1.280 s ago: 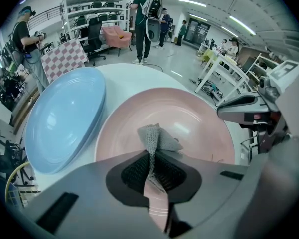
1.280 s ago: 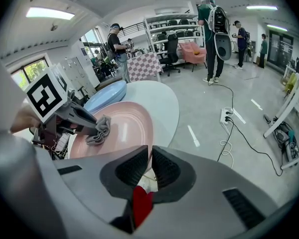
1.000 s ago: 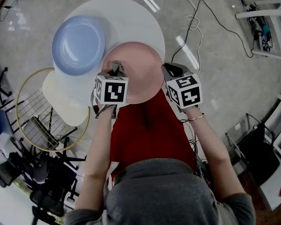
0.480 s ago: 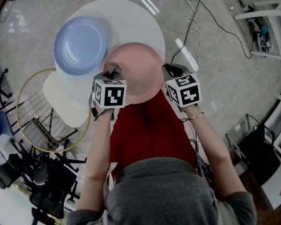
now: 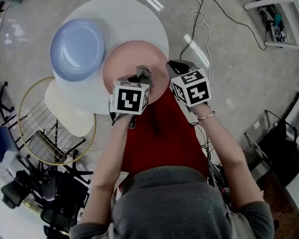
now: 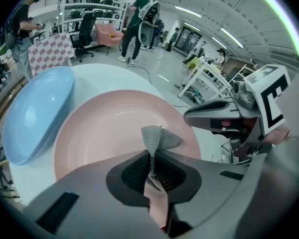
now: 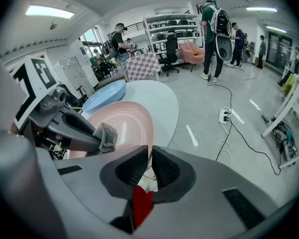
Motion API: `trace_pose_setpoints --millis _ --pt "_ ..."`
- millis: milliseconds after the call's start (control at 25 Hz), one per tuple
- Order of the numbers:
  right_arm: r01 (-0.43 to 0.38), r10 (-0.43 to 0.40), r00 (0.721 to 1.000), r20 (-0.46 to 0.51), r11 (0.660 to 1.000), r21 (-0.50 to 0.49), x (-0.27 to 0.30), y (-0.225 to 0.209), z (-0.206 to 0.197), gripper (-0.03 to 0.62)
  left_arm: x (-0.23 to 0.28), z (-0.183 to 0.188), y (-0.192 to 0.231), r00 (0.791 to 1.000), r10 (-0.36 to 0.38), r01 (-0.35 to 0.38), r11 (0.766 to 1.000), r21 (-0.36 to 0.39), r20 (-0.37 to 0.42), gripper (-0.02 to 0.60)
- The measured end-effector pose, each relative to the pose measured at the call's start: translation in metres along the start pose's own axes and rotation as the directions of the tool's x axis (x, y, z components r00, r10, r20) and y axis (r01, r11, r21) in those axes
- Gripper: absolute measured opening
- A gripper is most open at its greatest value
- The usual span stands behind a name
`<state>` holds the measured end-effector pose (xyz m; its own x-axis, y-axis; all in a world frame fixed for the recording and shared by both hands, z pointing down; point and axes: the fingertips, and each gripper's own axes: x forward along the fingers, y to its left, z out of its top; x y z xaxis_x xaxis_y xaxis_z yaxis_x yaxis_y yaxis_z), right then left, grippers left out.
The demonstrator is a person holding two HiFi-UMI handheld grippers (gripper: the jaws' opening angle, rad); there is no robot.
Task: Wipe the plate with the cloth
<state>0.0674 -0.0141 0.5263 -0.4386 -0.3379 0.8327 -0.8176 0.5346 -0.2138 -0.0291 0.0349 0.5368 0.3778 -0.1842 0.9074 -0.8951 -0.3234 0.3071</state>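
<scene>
Carrying surface: round white worktop (image 5: 139, 14), far of the person; it bears two plates.
Blue plate (image 5: 77, 49): on the far-left part of the worktop, just beside the pink one; no gripper on it.
Pink plate (image 5: 124, 63): at the near-right edge of the worktop, lying flat. The surface looks even, with no smear or wet patch that I can make out.
Right gripper (image 7: 150, 166): at the plate's right rim, jaws pressed nearly together. The rim runs into the gap, so I judge it pinches the pink plate to steady it.
Left gripper (image 6: 152, 166): over the near-middle of the pink plate, jaws clamped on the cloth.
Cloth (image 6: 157, 138): small grey knit wad, one tuft poking out past the jaw tips toward the plate face. Whether it touches the plate, I cannot tell.
Done: cloth picked up and brought over the plate; plate braced.
Left: the wiping itself, by my judgement in hand or about to start. Nothing on the surface shows how much has been covered. The far half and the rim likely need passes yet.
</scene>
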Motion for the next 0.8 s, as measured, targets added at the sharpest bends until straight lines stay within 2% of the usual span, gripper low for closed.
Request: trace_pose_setpoints --millis 200,360,600,800 --pt "0.002 -0.002 1.000 0.016 1.000 0.023 0.001 -0.002 0.001 0.044 0.024 0.005 -0.048 0.995 -0.088 0.092 0.991 0.096 -0.050 0.037" --pt "0.003 -0.004 1.000 0.025 1.000 0.027 0.000 -0.003 0.001 0.044 0.028 -0.005 -0.061 0.989 -0.107 0.120 0.983 0.141 -0.099 0.037" --pt "0.000 -0.001 1.000 0.030 0.999 0.035 0.000 -0.005 0.000 0.044 0.022 -0.031 -0.056 0.981 -0.109 0.137 0.975 0.172 -0.160 0.037" --pt "0.004 -0.004 1.000 0.022 1.000 0.008 0.000 -0.005 0.001 0.044 0.016 -0.050 -0.036 0.982 -0.090 0.112 0.985 0.128 -0.168 0.037"
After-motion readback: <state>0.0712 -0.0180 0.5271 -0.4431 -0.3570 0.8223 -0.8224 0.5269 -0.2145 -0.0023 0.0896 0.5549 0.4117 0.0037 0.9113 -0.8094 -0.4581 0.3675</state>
